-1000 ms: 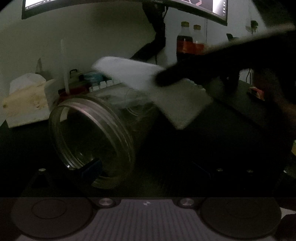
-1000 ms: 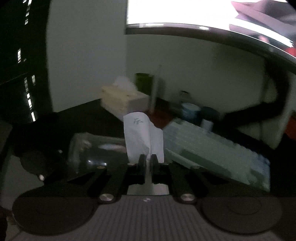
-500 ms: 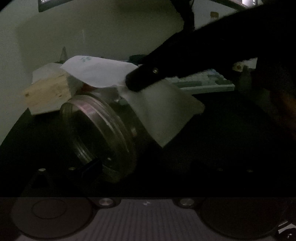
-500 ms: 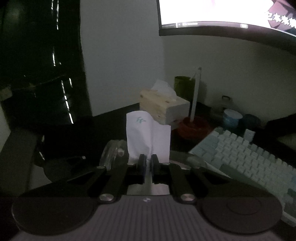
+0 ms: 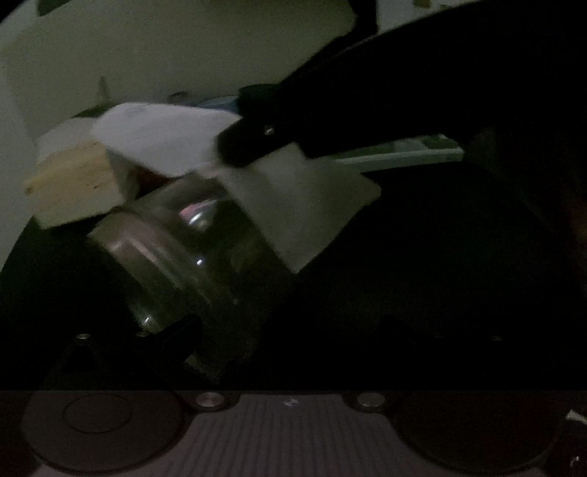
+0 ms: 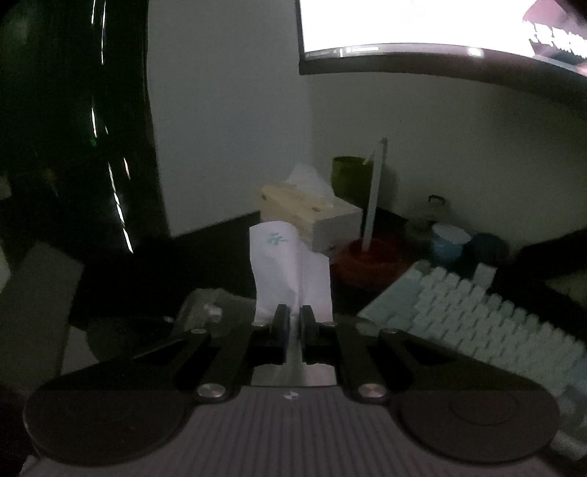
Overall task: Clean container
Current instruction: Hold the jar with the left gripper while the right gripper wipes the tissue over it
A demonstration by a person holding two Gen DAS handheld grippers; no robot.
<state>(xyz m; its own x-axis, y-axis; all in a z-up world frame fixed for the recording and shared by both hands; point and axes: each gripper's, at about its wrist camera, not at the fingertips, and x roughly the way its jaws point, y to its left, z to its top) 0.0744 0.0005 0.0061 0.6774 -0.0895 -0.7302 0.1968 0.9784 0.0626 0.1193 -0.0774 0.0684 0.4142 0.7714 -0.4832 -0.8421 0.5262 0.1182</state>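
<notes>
1. Right now the right gripper has its jaws clenched on a folded white tissue; the sheet stands up past the fingertips and hangs loose below them.
2. Seen from the left wrist view, that same tissue drapes over the upper side of the clear jar, with the right gripper just above the jar's wall.
3. Only one dark finger of the left gripper shows, set against the jar's threaded rim at the low edge; the other finger is lost in the dark, so whether the left jaws are pressing the jar cannot be told.
4. Behind the jar sits a wooden tissue box; off to the jar's right lies a pale keyboard, and a lit monitor hangs above it.
5. Judged from its look, the jar is stiff, smooth and likely slippery, and may crack if dropped; the threaded rim gives the surest hold. The tissue is soft and light, will crumple and could tear, so a bunched pinch suits it.
</notes>
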